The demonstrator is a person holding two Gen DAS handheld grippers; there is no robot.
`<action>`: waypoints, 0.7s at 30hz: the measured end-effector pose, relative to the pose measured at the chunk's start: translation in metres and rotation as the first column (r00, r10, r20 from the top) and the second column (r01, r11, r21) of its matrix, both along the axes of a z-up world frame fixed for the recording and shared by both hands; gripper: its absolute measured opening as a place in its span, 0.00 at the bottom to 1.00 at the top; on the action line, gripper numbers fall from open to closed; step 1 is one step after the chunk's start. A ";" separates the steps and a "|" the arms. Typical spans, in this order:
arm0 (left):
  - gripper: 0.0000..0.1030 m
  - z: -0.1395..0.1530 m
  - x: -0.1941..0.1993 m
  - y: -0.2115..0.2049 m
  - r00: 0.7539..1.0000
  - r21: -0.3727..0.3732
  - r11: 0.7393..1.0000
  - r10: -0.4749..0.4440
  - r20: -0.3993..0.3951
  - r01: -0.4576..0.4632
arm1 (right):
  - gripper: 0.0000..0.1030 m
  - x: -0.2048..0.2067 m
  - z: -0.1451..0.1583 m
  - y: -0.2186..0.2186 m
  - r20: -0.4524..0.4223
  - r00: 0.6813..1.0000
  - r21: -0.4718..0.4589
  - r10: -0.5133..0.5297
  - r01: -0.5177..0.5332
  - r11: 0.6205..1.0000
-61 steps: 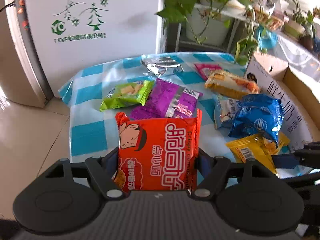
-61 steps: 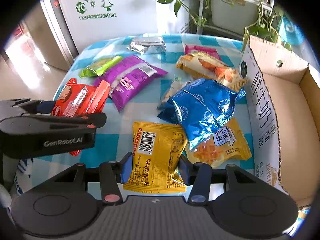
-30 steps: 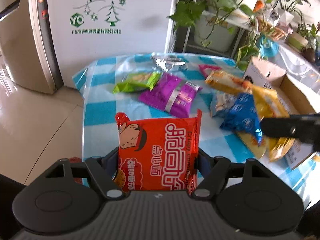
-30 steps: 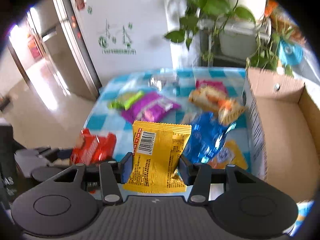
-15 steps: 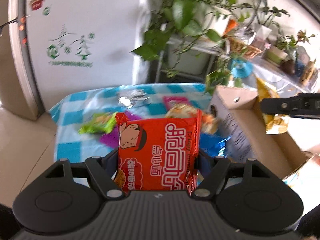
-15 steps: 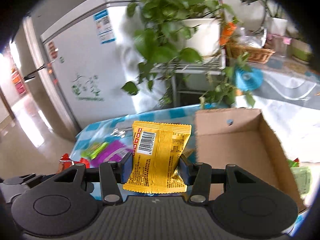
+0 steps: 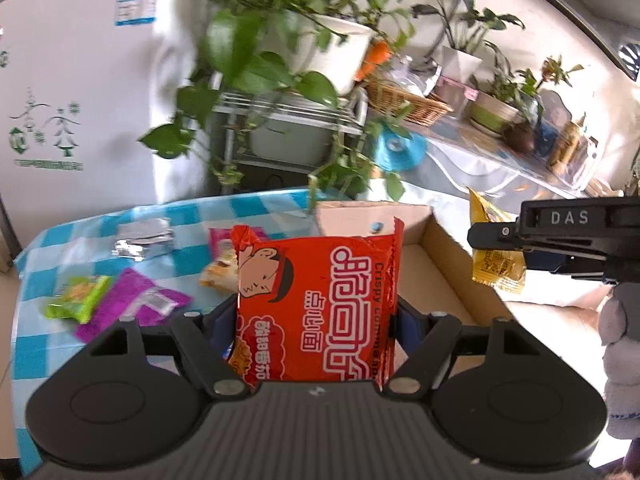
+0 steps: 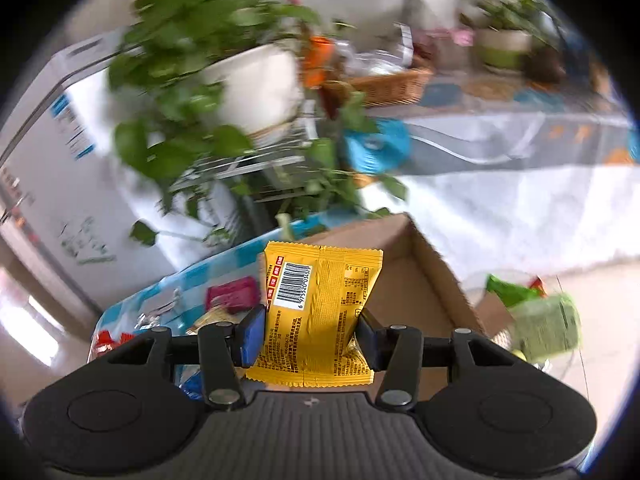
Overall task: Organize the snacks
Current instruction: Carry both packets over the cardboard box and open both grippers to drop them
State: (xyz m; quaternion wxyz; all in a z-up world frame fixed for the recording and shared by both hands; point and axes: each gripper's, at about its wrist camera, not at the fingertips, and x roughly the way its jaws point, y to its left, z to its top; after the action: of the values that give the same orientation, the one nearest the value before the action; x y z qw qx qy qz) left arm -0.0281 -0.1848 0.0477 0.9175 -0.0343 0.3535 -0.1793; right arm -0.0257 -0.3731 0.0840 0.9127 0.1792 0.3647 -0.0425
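Carrying step, by the look of it. Box (image 7: 440,256) open at 1 o'clock on the counter (image 7: 48,240). Red pack (image 7: 320,304) pinched in left gripper (image 7: 316,320) jaws; yellow pack (image 8: 316,312) pinched in right gripper (image 8: 312,336), aloft over box. Next: lower, release inside.

Wrist views forward, sharing cardboard box (image 7: 448,256)

Probably a home: fridge (image 7: 60,80), potted plants (image 7: 304,40), checked tablecloth (image 7: 80,240) strewn with snacks.
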 end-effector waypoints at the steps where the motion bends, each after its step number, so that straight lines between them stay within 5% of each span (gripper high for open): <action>1: 0.74 0.000 0.001 -0.007 1.000 -0.002 1.000 -0.010 -0.003 0.010 | 0.53 -0.001 0.000 -0.005 0.000 1.000 0.010 -0.017 0.017 1.000; 13: 0.74 -0.017 0.010 -0.061 0.993 -0.001 0.995 -0.099 -0.063 0.099 | 0.53 -0.002 -0.006 -0.031 -0.023 0.994 0.104 -0.111 0.113 0.988; 17: 0.82 -0.023 0.010 -0.072 0.991 0.002 0.994 -0.109 -0.080 0.110 | 0.54 -0.002 -0.009 -0.033 -0.037 0.991 0.116 -0.128 0.131 0.985; 21: 0.88 -0.020 0.006 -0.074 0.990 -0.001 0.992 -0.123 -0.063 0.124 | 0.67 -0.003 -0.008 -0.034 -0.034 0.988 0.129 -0.152 0.155 0.979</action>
State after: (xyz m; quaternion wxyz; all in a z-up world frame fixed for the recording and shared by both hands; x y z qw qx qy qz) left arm -0.0219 -0.2585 0.0279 0.8931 -0.0166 0.3840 -0.2340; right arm -0.0291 -0.4071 0.0758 0.8886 0.2659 0.3625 -0.0911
